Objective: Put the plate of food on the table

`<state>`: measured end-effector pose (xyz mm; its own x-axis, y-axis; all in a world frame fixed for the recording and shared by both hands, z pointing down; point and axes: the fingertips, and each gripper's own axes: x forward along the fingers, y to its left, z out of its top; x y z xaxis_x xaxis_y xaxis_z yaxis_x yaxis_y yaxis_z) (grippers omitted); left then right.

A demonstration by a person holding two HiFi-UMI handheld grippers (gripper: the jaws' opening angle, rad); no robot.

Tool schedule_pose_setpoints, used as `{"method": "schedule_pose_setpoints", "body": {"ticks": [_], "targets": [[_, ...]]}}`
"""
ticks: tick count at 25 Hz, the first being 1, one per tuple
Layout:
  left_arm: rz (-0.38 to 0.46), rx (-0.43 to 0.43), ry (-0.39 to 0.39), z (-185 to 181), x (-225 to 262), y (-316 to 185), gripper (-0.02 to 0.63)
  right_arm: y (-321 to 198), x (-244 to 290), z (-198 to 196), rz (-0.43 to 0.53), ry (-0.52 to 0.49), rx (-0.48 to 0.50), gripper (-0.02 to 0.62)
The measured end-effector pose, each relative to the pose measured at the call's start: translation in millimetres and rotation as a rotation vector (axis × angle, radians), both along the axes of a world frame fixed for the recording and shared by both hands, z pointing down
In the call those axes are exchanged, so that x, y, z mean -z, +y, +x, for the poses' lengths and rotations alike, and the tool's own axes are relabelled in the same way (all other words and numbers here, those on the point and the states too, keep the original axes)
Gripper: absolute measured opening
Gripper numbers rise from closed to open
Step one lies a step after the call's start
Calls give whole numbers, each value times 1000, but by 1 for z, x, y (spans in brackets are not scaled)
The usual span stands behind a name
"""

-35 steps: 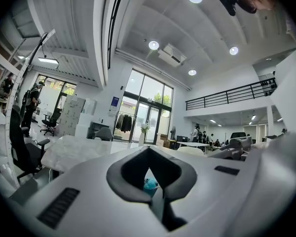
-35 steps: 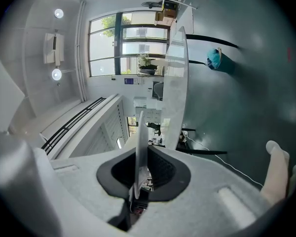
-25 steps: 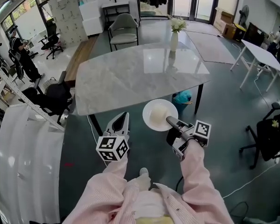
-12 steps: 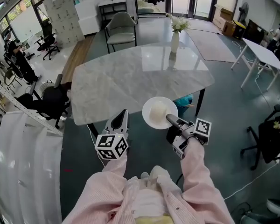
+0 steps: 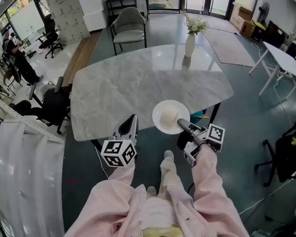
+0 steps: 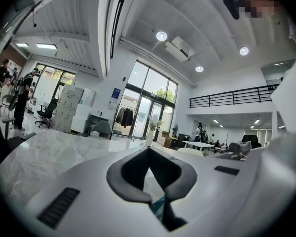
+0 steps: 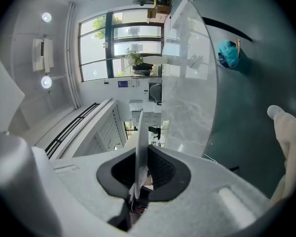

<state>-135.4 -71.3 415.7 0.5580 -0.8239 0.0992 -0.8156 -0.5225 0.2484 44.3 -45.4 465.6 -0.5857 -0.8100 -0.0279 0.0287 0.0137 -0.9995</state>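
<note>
The right tool [image 5: 181,126] is clenched on the 5 o'clock rim of the white plate [image 5: 161,123], held over the surface [image 5: 133,83] at its 6 o'clock edge; the plate looks stiff, slick and breakable, so this rim hold may tip its food [image 5: 169,115], while the left tool [image 5: 130,126] is closed on nothing.

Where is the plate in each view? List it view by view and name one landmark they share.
Head view: the plate is at centre, at the marble table's near edge, held by the right gripper.
Left gripper view: probably the pale sliver right of centre; too small to confirm.
Right gripper view: plate edge-on at centre, between the fingers.
Shared landmark: the marble table.
</note>
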Motion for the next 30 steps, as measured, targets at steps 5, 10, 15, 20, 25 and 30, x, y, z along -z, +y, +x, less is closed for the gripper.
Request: {"method": "schedule_pose_setpoints", "body": {"ticks": [5,10,15,20,25,30], "targets": [[-20,20,9,17,-13,-57,-3,-64,-4,15,15,10,32,26],[-58,53,25,34,-12,-113,-3,-128,1,33,15,37,66,26],[-96,95,24,43,-28,-158,-3,-180,-20,44,-3,55,102,26],[-158,123,39,62,-46,-197,-3,-227,-36,63,-20,68,137,26],[-213,138,42,71,-72,-227,-3,-267,-61,72,-4,116,160,26],[-292,144,52,75,-99,-249,-3,-296,-81,77,-2,107,143,26]]}}
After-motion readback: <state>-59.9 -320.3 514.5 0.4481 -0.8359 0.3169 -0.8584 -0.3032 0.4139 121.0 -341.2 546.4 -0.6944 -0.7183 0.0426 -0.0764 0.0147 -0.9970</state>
